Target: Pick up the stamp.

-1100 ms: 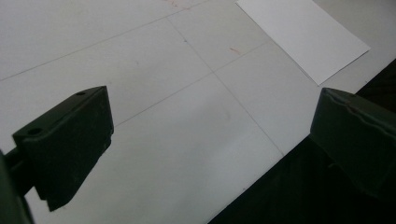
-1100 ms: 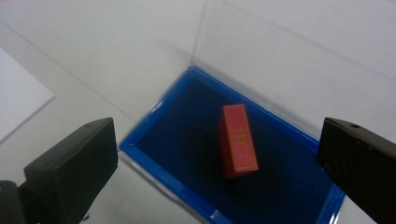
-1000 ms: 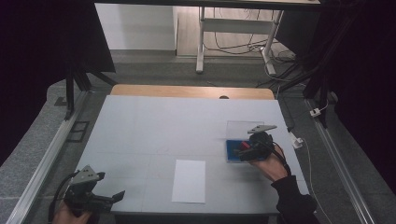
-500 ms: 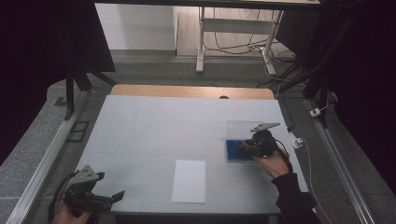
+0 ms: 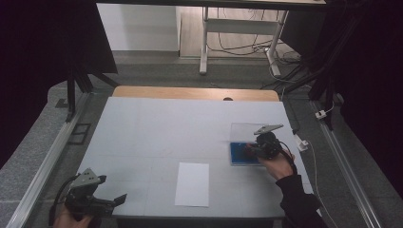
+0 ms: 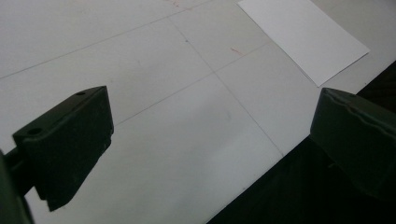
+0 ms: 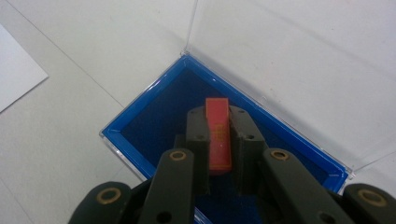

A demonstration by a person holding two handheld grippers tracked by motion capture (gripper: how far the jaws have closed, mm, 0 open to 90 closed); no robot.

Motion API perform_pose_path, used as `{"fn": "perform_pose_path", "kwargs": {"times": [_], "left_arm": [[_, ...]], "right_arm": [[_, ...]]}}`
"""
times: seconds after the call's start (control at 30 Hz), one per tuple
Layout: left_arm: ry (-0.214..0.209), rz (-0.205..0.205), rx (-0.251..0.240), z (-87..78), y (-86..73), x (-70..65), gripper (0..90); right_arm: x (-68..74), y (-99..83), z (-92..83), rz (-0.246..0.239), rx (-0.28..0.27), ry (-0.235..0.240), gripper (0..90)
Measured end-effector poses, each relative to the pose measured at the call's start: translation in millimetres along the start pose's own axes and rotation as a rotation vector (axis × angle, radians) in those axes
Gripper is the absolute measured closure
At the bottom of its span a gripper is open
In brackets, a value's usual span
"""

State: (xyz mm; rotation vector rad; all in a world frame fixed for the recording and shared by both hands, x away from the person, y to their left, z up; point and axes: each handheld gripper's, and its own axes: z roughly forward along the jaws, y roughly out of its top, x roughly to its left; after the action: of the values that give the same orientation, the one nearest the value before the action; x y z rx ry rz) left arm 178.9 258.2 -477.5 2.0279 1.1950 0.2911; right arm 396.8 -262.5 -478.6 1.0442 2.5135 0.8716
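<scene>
Near the desk's (image 5: 157,123) right edge, the right gripper (image 7: 218,140) has just closed its 2 jaws on a red block (image 7: 218,135) inside an open blue case (image 7: 154,116). The left gripper (image 5: 119,198) hovers with jaws spread, holding nothing, at the near-left corner. White paper (image 5: 192,184) lies by the near edge.

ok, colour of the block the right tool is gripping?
Red-orange block, clamped over the blue tray; clearest in the right gripper view.
</scene>
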Motion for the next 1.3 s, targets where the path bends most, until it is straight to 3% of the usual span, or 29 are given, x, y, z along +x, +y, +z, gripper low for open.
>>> {"fn": "perform_pose_path", "kwargs": {"times": [0.3,0.47,0.8,1.3], "left_arm": [[0.003,0.008,-0.001,0.1,0.0,-0.9,0.6],[0.008,0.013,-0.001,-0.2,0.0,-1.9,0.6],[0.009,0.01,-0.006,-0.6,-0.3,-1.7,0.6],[0.011,0.013,-0.007,-1.0,-0.3,-2.4,0.5]], "right_arm": [[3.9,2.2,-9.9,-0.009,-0.045,0.0,79.9],[6.5,0.8,-15.1,-0.036,-0.054,0.016,79.9],[11.6,-0.5,-28.5,0.002,-0.105,0.029,80.0],[19.8,1.6,-34.8,-0.009,-0.125,0.046,79.9]]}}
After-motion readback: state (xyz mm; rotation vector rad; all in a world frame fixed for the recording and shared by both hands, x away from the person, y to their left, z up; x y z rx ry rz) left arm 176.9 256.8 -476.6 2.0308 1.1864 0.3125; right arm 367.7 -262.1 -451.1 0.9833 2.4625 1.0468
